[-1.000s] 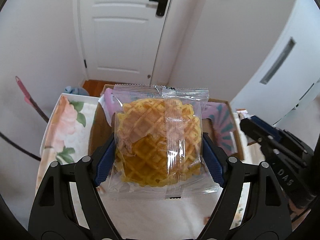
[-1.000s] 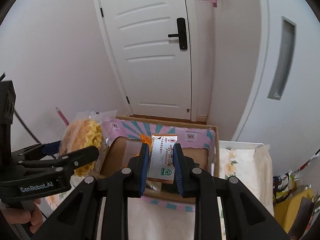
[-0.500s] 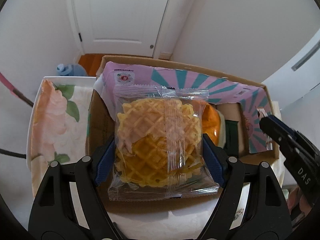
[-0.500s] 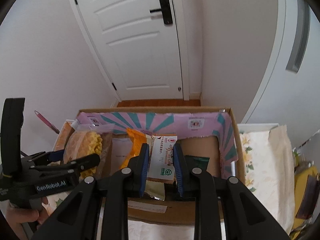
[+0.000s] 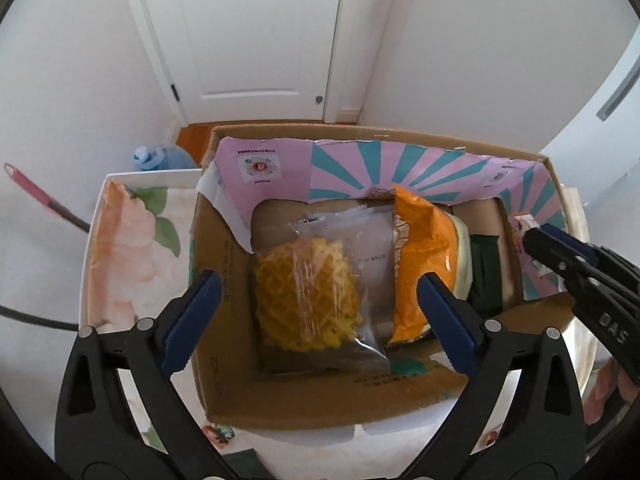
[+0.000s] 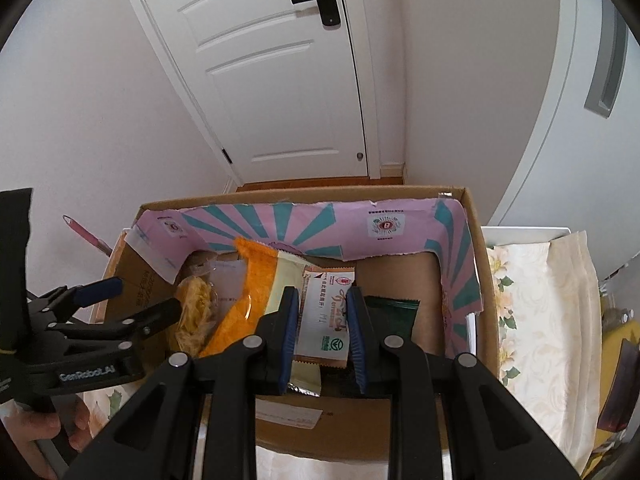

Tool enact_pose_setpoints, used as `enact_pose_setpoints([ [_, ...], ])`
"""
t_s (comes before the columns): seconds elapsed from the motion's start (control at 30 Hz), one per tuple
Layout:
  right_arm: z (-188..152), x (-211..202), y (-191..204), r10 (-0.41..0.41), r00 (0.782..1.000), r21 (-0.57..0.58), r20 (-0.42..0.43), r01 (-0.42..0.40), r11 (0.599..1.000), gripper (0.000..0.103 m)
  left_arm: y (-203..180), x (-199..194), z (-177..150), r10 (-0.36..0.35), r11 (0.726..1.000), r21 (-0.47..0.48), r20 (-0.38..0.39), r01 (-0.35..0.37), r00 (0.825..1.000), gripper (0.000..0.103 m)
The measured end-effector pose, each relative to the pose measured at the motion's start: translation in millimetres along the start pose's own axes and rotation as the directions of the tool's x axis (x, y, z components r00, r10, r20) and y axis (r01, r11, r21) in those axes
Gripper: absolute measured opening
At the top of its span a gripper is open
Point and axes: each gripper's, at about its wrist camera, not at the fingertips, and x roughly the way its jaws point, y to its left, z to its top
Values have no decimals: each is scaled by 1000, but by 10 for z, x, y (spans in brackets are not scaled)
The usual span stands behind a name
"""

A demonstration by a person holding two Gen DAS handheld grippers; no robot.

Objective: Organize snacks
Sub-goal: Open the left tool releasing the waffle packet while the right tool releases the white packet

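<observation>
A clear packet of yellow waffles (image 5: 308,292) lies inside the open cardboard box (image 5: 320,400), free of the pads. Above it my left gripper (image 5: 318,284) hangs with its jaws opening, both blue pads well clear of the packet. The right wrist view shows the same left gripper (image 6: 146,296) beside the waffles (image 6: 194,304). My right gripper (image 6: 323,300) is shut on a white-and-orange snack packet (image 6: 326,320), held upright over the box's middle. An orange bag (image 5: 420,256) and a dark green packet (image 5: 486,268) stand in the box.
The box has a pink-and-teal striped lining (image 6: 280,224) and stands on a table with a floral cloth (image 5: 128,240). A blue water bottle (image 5: 160,158) sits on the floor behind, before a white door (image 6: 280,80). A person's hand (image 6: 36,428) holds the left gripper.
Both grippers came down over the box. The left jaws opened and the waffle packet dropped out of them into the box. The right gripper kept its packet.
</observation>
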Motion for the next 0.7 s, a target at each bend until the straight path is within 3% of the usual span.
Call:
enact_pose_setpoints([
  [0.3, 163, 127, -101, 11, 999, 3, -34, -11, 1000, 22, -6, -204, -85, -20, 1000, -6, 33, 21, 999, 98],
  [0.53, 259, 481, -209, 4, 992, 36, -125, 0, 999, 23, -34, -248, -94, -21, 1000, 12, 40, 21, 999, 98],
  [0.6, 262, 493, -208, -8, 993, 33, -119, 12, 999, 38, -22, -250, -94, -21, 1000, 9, 40, 21, 999, 98],
  [0.63, 266, 479, -206, -17, 994, 29, -109, 20, 999, 66, -14, -251, -94, -24, 1000, 6, 39, 24, 999, 98],
  [0.67, 271, 451, -206, -17, 996, 27, -92, 20, 999, 86, -1, -248, -93, -27, 1000, 5, 40, 27, 999, 98],
  [0.7, 274, 433, -192, -10, 997, 28, -74, 13, 1000, 88, 3, -255, -93, -29, 1000, 5, 42, 29, 999, 98],
])
